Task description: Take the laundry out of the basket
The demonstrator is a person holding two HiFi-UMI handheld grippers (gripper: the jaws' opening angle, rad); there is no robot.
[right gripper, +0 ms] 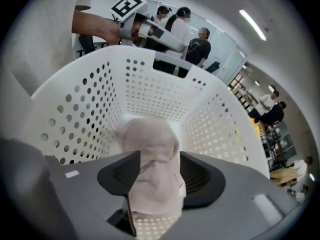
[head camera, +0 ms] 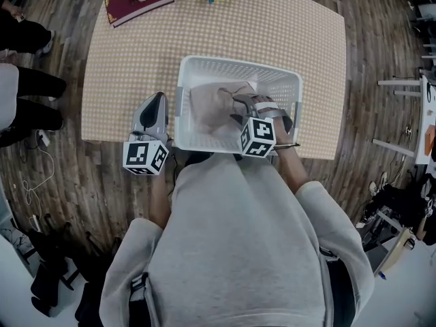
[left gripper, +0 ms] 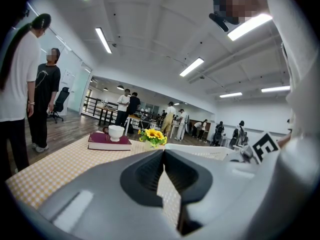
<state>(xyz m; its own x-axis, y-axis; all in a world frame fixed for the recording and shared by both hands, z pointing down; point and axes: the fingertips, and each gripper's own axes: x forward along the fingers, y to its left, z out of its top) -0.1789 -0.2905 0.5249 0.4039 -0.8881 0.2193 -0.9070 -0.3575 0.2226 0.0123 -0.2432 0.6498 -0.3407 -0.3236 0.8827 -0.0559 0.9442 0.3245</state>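
While the right claw (right gripper: pixel 159 158) is straddling the laundry (right gripper: pixel 147 134) with jaws apart, the basket (right gripper: pixel 150 89) is enclosing both. The left claw (left gripper: pixel 163 155) is hovering closed, empty, above the bench (left gripper: pixel 50 169).

Checked table (head camera: pixel 272 33) on wood-plank floor (head camera: pixel 381 46), strip lights (left gripper: pixel 103 40) overhead

The right gripper (head camera: pixel 238 103) is positioned inside the basket (head camera: pixel 238 65) over the pink cloth (head camera: pixel 210 107); the left gripper (head camera: pixel 157 98) is held alongside.

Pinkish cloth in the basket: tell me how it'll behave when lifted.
The pinkish cloth lies crumpled in soft folds, so it's probably floppy and will drape and sag. It looks thin, so likely light for its bulk.
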